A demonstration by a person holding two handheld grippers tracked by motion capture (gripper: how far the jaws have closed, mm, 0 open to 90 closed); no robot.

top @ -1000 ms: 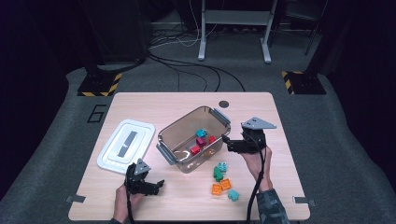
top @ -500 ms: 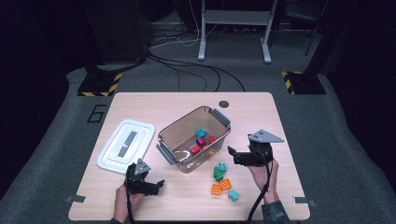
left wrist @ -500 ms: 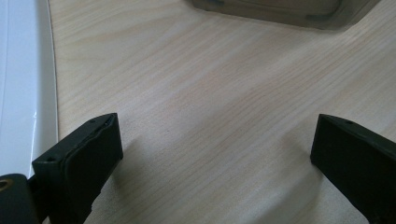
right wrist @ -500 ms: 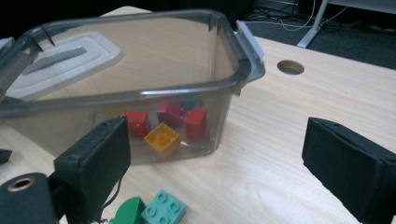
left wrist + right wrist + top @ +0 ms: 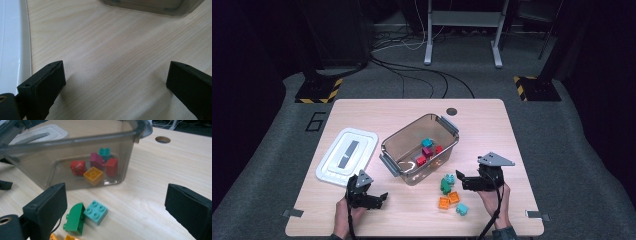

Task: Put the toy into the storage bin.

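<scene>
- The table (image 5: pixel 362 115) carries a clear bin (image 5: pixel 398 146) at its middle and the bin's white lid (image 5: pixel 337 150) lying loose to the left; neither has shifted over the last second.
- The right tongs (image 5: pixel 460 180), which hovered near the bin's far corner a second ago, have dropped back toward the person and now sit low beside the loose bricks, jaws wide apart and empty. I judge a brick was just let go into the bin and the next pick is starting.
- The left tongs (image 5: pixel 381 198) rest on bare wood near the front edge, jaws apart with nothing between them, unmoved.
- Between the right jaws lie the green brick (image 5: pixel 75 218) and the teal brick (image 5: pixel 95 212), touching, just outside the bin wall; the green one has a rounded top, the teal one is a square four-stud piece, studs up.
- Two orange bricks (image 5: pixel 448 199) and another teal brick (image 5: pixel 461 209) lie nearer the front edge.
- Inside the bin are red, magenta, teal and yellow bricks (image 5: pixel 93 175).
</scene>
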